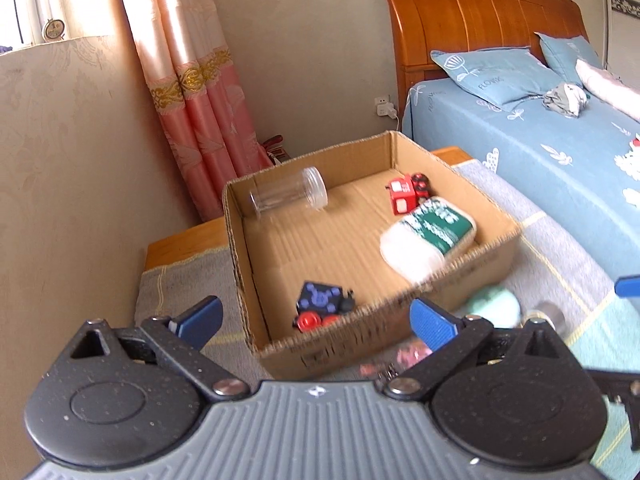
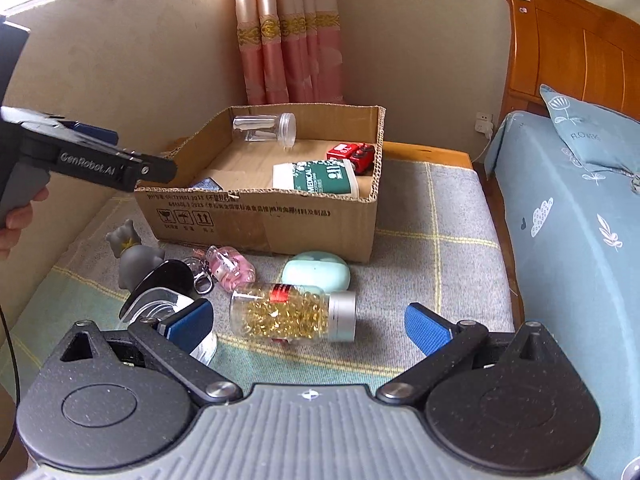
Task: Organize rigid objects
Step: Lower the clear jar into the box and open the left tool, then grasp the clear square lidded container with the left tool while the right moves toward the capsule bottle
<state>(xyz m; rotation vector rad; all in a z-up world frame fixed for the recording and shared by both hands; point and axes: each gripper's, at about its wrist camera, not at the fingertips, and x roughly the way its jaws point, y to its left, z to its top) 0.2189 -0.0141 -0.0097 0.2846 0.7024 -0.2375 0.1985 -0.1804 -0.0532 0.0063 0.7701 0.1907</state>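
Observation:
A cardboard box (image 1: 472, 268) (image 2: 280, 216) stands on a grey mat. Inside it lie a clear jar (image 1: 288, 194) (image 2: 266, 128), a red toy truck (image 1: 408, 192) (image 2: 352, 154), a green-and-white medical tub (image 1: 428, 236) (image 2: 316, 178) and a blue-and-black toy train (image 1: 324, 306). My left gripper (image 1: 316, 316) is open and empty at the box's near-left corner. My right gripper (image 2: 310, 322) is open over a bottle of golden capsules (image 2: 292, 314) on the mat. A mint case (image 2: 316, 272), a pink keychain (image 2: 230, 268), a grey figurine (image 2: 134, 254) and a black-and-clear container (image 2: 168, 296) lie in front of the box.
A bed with blue bedding (image 1: 560, 148) (image 2: 580, 220) and a wooden headboard (image 1: 480, 12) runs along the right. A beige wall and pink curtains (image 1: 192, 92) stand behind the box. The mat (image 2: 432, 248) covers a low wooden bench.

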